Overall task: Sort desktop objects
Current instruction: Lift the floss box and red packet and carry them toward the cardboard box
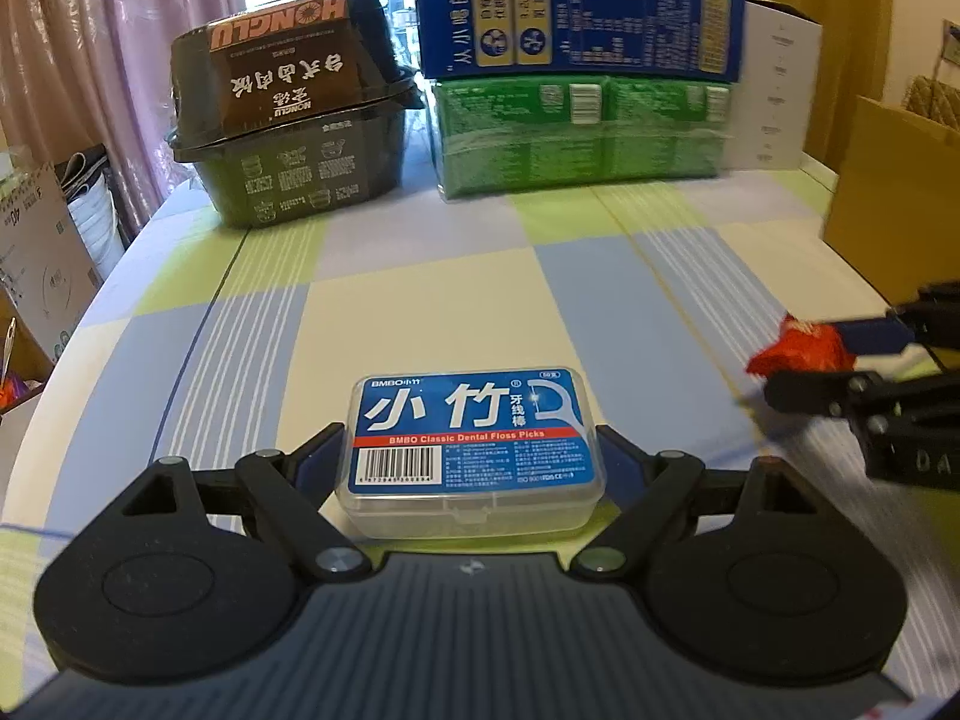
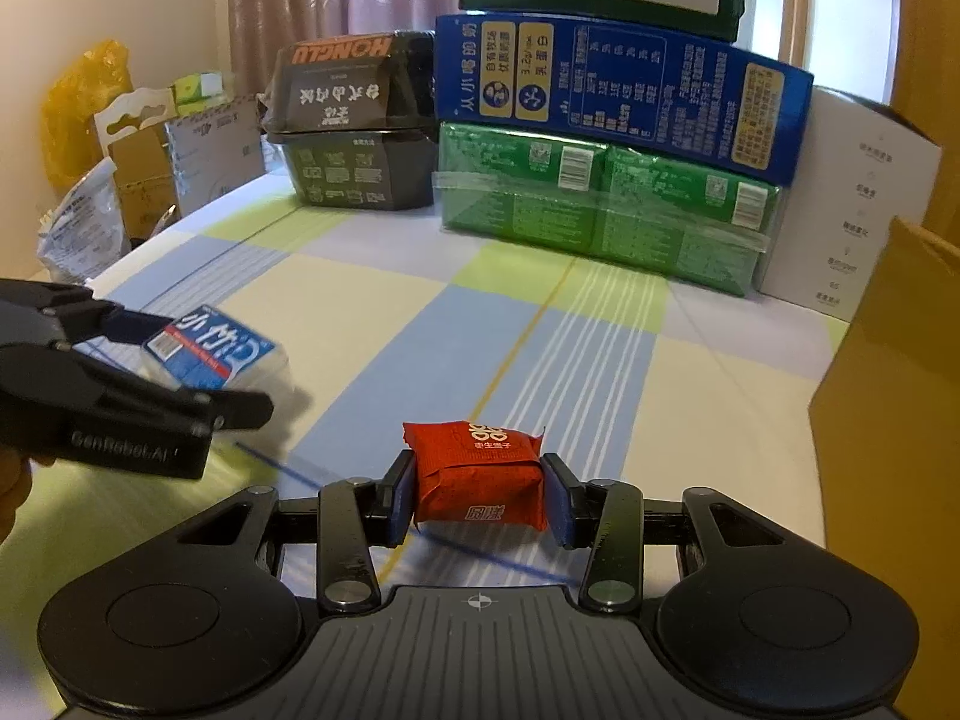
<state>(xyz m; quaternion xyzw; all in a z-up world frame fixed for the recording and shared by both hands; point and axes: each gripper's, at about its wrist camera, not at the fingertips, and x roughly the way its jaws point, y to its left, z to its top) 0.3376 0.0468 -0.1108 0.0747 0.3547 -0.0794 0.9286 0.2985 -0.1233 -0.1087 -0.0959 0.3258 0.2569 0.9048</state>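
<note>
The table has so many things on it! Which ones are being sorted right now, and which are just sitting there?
Being sorted:
- dental floss box, between the left gripper fingers
- red packet, between the right gripper fingers

Just sitting there:
- black meal box
- blue carton on the green pack
- white box
- cardboard box

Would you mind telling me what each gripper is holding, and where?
The left gripper holds the dental floss box by its short ends; the right gripper clamps the red packet by its two sides.
</note>
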